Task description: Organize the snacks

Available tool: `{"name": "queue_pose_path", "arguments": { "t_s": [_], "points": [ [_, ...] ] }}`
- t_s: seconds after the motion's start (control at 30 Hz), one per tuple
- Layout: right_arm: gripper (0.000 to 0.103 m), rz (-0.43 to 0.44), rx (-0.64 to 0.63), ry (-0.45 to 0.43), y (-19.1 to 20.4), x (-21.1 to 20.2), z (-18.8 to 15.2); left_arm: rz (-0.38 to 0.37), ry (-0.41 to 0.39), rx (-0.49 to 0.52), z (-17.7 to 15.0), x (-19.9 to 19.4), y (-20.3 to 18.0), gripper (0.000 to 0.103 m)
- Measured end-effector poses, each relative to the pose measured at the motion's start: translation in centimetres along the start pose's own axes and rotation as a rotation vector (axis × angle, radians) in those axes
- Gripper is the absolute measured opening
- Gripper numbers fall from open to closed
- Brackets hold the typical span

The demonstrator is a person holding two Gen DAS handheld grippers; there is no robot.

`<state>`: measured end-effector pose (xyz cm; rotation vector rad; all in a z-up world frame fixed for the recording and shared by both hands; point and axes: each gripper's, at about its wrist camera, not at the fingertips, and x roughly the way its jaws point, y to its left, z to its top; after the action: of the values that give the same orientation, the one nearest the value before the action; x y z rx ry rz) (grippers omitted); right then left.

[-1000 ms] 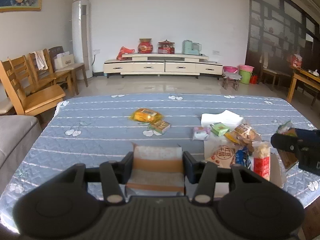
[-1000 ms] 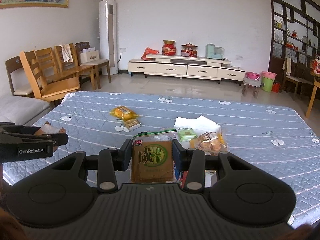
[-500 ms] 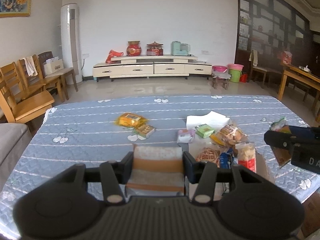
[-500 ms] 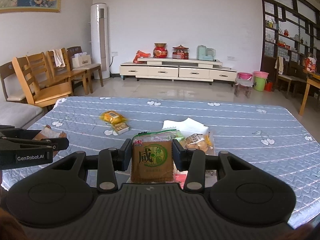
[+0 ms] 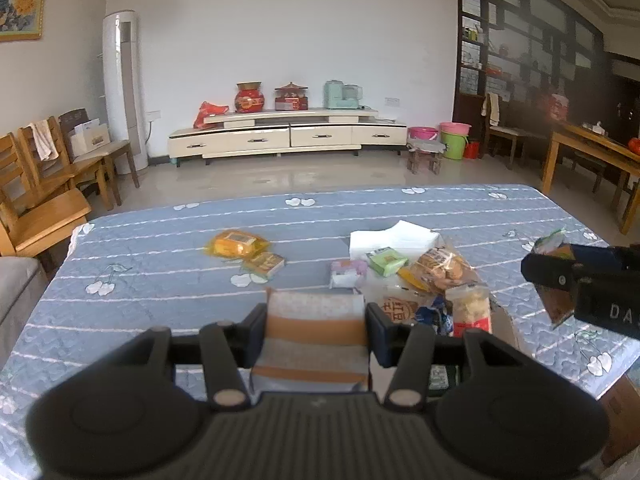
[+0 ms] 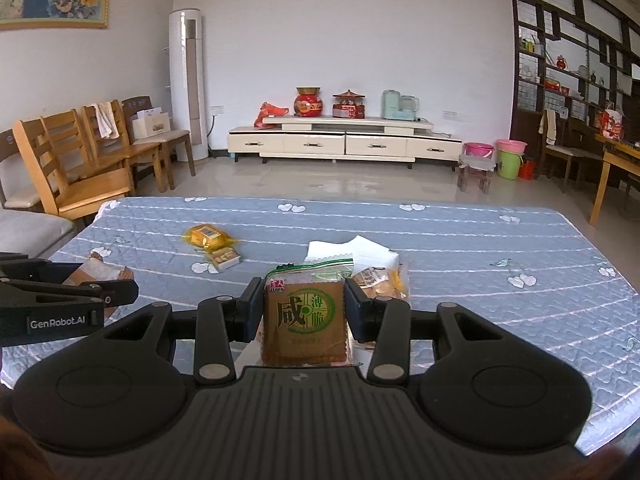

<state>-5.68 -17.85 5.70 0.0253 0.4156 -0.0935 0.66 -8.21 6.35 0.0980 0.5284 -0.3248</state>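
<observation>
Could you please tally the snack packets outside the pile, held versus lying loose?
Held: 2, striped packet in left gripper, brown-green packet in right gripper
Lying loose: 2, yellow packet, small tan packet
Total: 4

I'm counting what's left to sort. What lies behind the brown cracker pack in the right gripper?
Behind the brown cracker pack: a round-biscuit bag and white paper on the blue quilted cover. The pack hides whatever lies directly beneath it.

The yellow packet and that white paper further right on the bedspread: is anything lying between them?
No. In both wrist views the stretch between the yellow packet and the white paper is bare blue bedspread.
</observation>
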Motion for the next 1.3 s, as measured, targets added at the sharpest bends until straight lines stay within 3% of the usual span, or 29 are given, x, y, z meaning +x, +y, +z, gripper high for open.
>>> {"name": "queue_pose_path", "arguments": {
  "t_s": [0.8,1.3],
  "points": [
    [0.052,-0.048,0.058,0.045,-0.5,1.3,-1.0,-0.033,0.037,0.025,0.0,3.0,-2.0,0.051],
    [0.052,0.022,0.046,0.123,1.6,3.8,-1.6,-0.001,0.065,-0.003,-0.3,4.2,-0.5,0.051]
  ]
}}
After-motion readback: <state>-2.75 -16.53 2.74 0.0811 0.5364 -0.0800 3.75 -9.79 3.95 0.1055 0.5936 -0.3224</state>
